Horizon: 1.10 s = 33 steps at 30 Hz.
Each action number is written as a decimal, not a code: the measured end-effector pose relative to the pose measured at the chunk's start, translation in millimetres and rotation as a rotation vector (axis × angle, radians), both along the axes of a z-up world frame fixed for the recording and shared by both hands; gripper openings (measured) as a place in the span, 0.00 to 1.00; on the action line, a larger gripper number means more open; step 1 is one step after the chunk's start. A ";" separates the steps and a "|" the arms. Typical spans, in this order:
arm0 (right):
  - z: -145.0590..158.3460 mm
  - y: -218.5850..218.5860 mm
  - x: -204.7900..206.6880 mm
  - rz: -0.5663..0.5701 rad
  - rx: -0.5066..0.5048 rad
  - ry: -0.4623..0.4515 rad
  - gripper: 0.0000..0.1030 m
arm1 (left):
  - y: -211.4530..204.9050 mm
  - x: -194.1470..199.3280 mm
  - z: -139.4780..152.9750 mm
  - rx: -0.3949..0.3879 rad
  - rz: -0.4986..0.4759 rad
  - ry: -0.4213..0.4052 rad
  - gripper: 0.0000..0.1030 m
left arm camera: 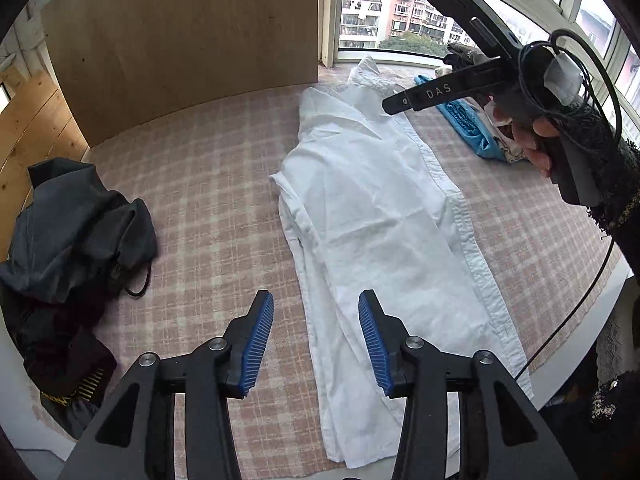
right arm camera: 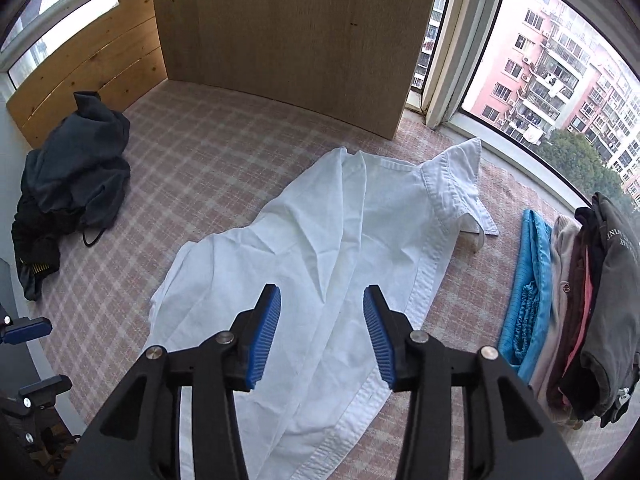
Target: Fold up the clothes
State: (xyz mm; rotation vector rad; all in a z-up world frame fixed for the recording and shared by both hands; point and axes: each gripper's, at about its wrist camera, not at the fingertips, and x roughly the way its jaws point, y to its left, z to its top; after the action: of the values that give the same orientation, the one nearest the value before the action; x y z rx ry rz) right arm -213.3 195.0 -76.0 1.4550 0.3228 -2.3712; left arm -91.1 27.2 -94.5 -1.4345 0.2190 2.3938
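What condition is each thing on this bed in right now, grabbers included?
white shirt: laid long, sides folded in, collar up.
dark clothes pile: crumpled, unfolded.
stack of clothes: folded, by the window.
left gripper: open, empty.
right gripper: open, empty.

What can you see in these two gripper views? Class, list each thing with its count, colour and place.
Shirt: one, white, lengthwise mid-bed, collar toward window.
Dark clothes pile: one heap, grey-black, left by wooden boards.
Folded stack: several garments, blue, beige, maroon, grey, right by window.
Bed cover: one, pink check, under everything.
Wooden panel: one, tan, far side.
Left gripper: open, above shirt hem.
Right gripper: open, above shirt middle.
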 end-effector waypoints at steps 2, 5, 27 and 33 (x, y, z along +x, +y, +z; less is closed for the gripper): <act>-0.4 -3.1 0.3 0.008 0.007 0.001 0.41 | -0.9 -24.0 -4.2 0.034 0.009 0.004 0.43; -1.1 -7.5 0.3 0.022 0.019 0.004 0.42 | 5.1 -46.1 -12.1 0.045 -0.003 0.000 0.44; -69.4 -23.9 -167.3 -0.030 -0.139 -0.217 0.42 | -18.4 -141.6 -94.2 0.238 0.106 -0.182 0.42; -87.0 -30.6 -174.6 -0.040 -0.160 -0.271 0.40 | -20.5 -147.3 -101.5 0.330 0.086 -0.226 0.29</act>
State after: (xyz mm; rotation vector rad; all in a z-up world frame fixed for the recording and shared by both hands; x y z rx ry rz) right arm -387.9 164.5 -163.0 1.6904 0.0352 -2.1369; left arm -238.4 6.8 -196.0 -1.5589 -0.2846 2.1779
